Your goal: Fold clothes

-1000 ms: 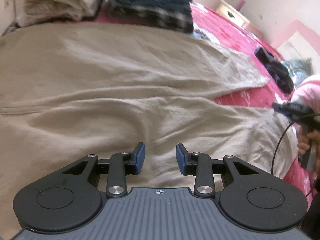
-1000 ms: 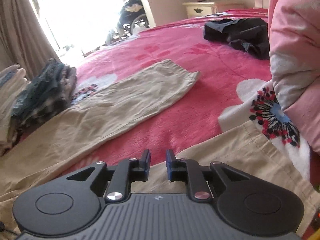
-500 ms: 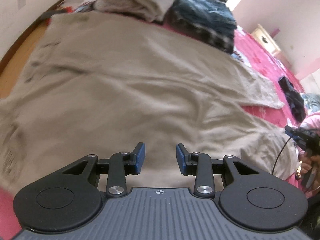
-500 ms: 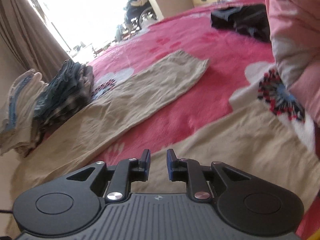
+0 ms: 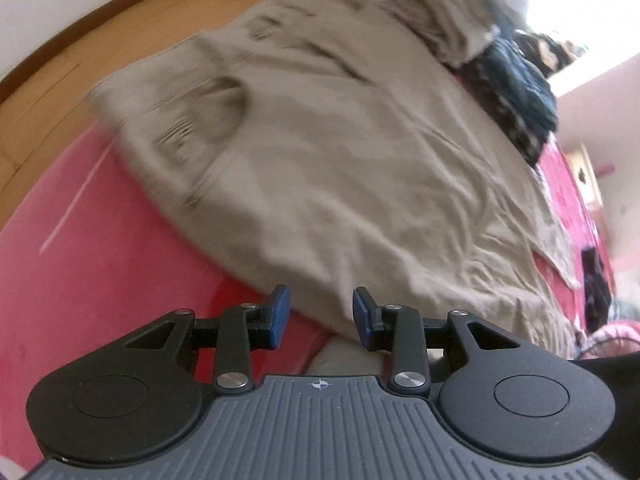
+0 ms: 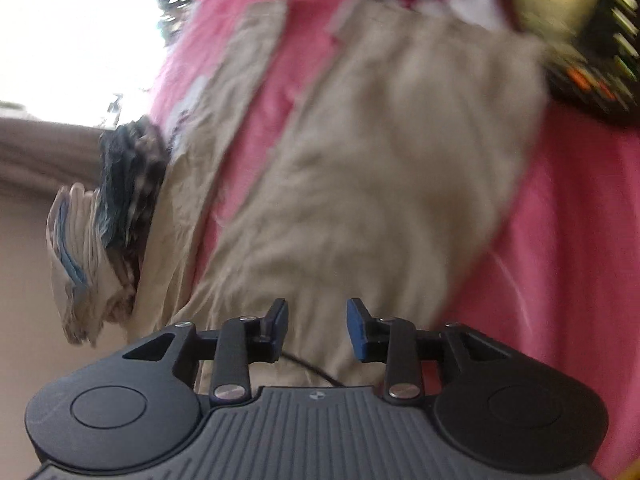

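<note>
Left wrist view: left tool (image 5: 319, 317) open, nothing between its blue pads, poised over the near edge of the beige trousers (image 5: 352, 168) spread flat on the red bed (image 5: 100, 280). Right wrist view: right tool (image 6: 317, 330) has just been opening, jaws apart and empty, above a trouser leg. Folded clothes (image 6: 104, 216) stacked at the far side.

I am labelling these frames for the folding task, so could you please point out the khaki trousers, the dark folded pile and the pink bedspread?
khaki trousers (image 5: 360, 168): left wrist view, on the seat area.
dark folded pile (image 5: 516, 92): left wrist view, on its top.
pink bedspread (image 6: 568, 240): right wrist view, on a bare stretch beside the trouser leg.
</note>
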`<action>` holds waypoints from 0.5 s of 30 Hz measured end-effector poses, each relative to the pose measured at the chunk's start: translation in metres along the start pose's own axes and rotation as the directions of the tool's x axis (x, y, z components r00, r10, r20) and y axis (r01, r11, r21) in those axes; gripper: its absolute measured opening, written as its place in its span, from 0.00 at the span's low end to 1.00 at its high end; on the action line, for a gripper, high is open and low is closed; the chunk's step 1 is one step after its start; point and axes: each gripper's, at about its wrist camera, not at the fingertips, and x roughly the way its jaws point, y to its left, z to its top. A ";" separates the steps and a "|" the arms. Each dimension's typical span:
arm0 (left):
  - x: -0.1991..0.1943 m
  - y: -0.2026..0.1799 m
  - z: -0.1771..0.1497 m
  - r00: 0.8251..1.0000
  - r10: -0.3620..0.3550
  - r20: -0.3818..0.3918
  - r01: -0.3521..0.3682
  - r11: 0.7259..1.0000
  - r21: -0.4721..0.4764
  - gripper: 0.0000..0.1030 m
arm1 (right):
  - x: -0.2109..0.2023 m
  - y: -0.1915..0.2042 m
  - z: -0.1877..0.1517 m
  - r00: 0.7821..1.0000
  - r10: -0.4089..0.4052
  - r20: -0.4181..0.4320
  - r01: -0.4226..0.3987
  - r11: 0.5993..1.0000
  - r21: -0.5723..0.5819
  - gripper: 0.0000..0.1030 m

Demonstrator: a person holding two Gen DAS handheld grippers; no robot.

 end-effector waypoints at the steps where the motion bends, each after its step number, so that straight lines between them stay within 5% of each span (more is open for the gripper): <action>1: 0.000 0.005 0.000 1.000 0.009 0.010 -0.009 1.000 -0.019 0.33 | 0.000 -0.008 -0.002 1.000 -0.003 -0.009 0.004 0.999 0.046 0.37; 6: 0.005 0.030 0.010 0.996 0.011 0.090 -0.001 0.993 -0.114 0.36 | 0.002 -0.037 -0.003 1.000 0.027 -0.012 -0.024 0.973 0.230 0.39; 15: 0.010 0.051 0.012 0.988 -0.015 0.152 0.040 0.985 -0.168 0.36 | -0.001 -0.052 0.000 1.000 0.012 0.016 -0.016 0.955 0.295 0.40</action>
